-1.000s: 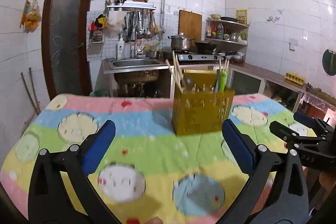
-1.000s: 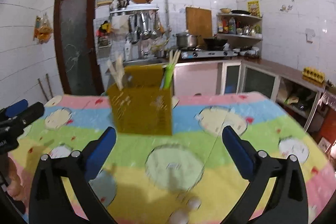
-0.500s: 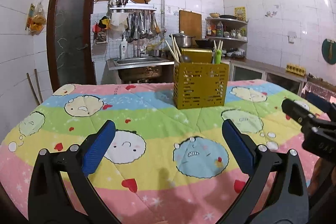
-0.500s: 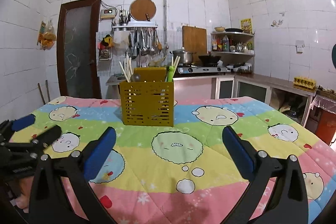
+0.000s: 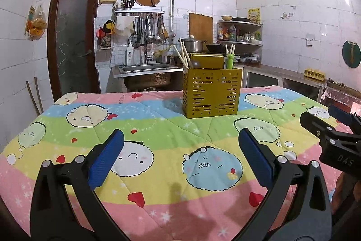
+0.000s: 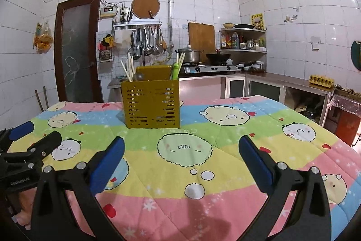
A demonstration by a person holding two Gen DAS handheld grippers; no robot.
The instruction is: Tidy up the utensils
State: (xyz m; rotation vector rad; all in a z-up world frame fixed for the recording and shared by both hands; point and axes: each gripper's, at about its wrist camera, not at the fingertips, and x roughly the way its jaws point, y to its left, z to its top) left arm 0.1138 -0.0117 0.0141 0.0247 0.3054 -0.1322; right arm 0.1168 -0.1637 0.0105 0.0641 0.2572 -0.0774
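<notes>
Both tools released over the table, caddy ahead.

My left tool [image 5: 180, 150] and right tool [image 6: 181, 151] gape wide and hold nothing, side by side low over the table [image 6: 225, 207] with its cartoon cloth. The yellow caddy [image 5: 212, 92] stands upright well ahead, right of centre from my left tool, left of centre from my right. Chopsticks [image 5: 181, 53] and a green piece [image 5: 230, 59] stick out; the slotted walls hide the rest.
</notes>
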